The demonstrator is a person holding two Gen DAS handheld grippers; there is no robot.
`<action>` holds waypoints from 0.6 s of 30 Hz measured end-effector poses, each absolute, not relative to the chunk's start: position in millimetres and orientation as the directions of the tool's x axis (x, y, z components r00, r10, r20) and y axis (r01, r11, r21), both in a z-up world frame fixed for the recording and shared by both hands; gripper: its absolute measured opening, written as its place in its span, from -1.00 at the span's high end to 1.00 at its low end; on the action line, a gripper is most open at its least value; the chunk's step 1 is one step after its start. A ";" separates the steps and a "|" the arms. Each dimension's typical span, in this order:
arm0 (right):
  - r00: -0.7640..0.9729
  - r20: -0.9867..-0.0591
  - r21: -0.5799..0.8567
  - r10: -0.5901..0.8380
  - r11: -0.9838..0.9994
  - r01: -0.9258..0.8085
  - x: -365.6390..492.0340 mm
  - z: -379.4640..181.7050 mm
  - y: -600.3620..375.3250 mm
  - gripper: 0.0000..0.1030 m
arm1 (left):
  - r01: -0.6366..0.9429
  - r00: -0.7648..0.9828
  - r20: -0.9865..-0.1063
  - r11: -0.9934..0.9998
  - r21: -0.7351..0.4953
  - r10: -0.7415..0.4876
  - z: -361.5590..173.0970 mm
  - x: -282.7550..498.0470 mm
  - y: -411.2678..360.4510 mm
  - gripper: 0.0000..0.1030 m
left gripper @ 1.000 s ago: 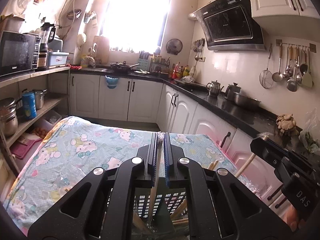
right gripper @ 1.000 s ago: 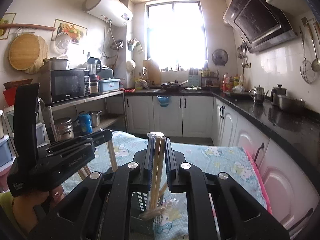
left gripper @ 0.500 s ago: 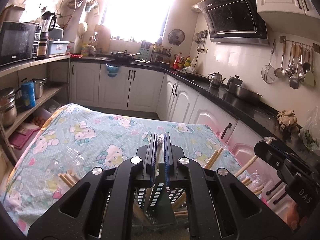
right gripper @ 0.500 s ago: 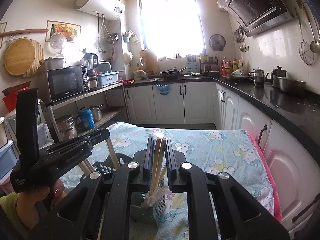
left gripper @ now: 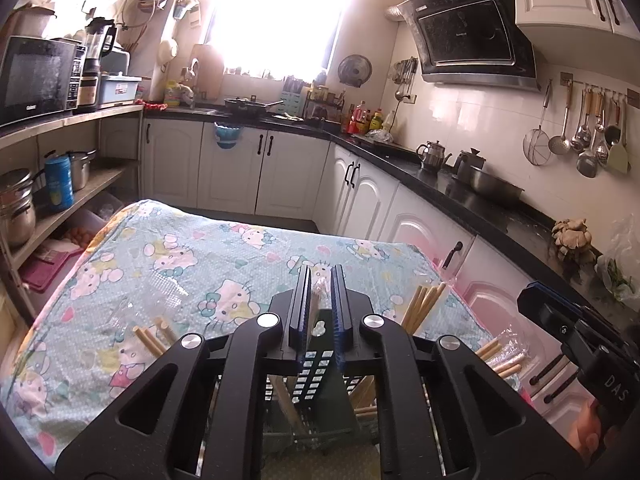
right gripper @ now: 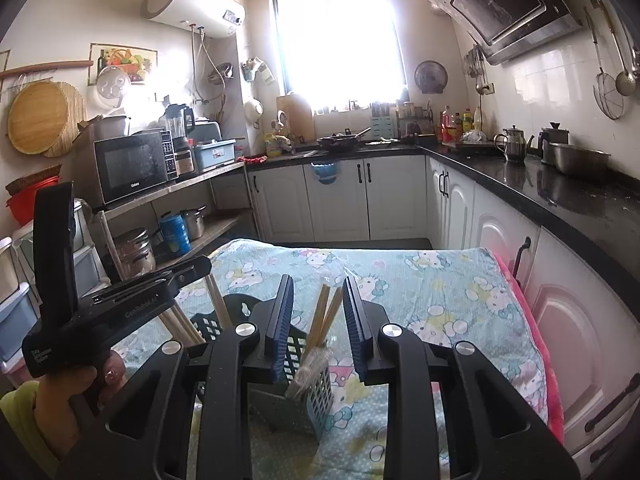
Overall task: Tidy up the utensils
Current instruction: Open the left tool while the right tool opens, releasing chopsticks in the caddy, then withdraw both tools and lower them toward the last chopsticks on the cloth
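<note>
A dark green slotted utensil basket point(left gripper: 316, 364) point(right gripper: 312, 396) stands on the cartoon-print tablecloth point(left gripper: 180, 264). My left gripper point(left gripper: 320, 270) hovers over it. Its jaws are opening, though they still sit close against a plastic-wrapped pair of wooden chopsticks point(left gripper: 320, 294). My right gripper point(right gripper: 318, 280) has its jaws opening too. A pair of chopsticks point(right gripper: 326, 312) stands free between them, leaning in a basket compartment. Other chopsticks point(left gripper: 424, 304) stick up from other compartments. In the right wrist view the left gripper point(right gripper: 198, 266) appears at the left, with chopsticks point(right gripper: 218, 304) hanging from its tip.
White cabinets and a black counter point(right gripper: 560, 200) run along the right of the table. A shelf with a microwave point(right gripper: 132, 164) and pots stands on the left. A pink cloth edge point(right gripper: 532, 320) marks the table's right side. A hand point(right gripper: 72, 396) holds the left gripper.
The right gripper's jaws have spread apart and let go of the chopsticks, which now stand in the basket. The left jaws have parted slightly. Both views have tipped a little downward.
</note>
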State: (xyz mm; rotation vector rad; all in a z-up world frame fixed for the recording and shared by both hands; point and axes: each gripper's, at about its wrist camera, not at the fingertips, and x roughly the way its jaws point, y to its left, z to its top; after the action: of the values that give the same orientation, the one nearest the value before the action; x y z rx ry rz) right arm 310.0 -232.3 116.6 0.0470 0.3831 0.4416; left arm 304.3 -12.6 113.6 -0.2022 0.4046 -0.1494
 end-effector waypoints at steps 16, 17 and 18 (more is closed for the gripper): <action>0.831 -0.350 0.122 0.432 0.901 -0.417 275.9 123.5 -244.1 0.17 | 0.135 0.898 -0.387 0.968 -0.213 -0.210 118.3 267.1 -12.7 0.06; 0.830 -0.352 0.120 0.432 0.901 -0.418 273.2 123.3 -244.1 0.16 | 0.137 0.897 -0.387 0.967 -0.217 -0.214 118.6 265.5 -12.5 0.03; 0.829 -0.355 0.117 0.433 0.900 -0.420 270.2 122.8 -244.5 0.15 | 0.142 0.896 -0.386 0.965 -0.221 -0.220 119.0 262.5 -12.3 -0.01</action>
State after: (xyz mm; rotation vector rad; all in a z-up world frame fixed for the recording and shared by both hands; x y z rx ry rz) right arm 270.2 -244.5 122.8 0.0341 0.3844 0.4529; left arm 262.5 -12.3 119.0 -0.1896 0.4203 -0.1884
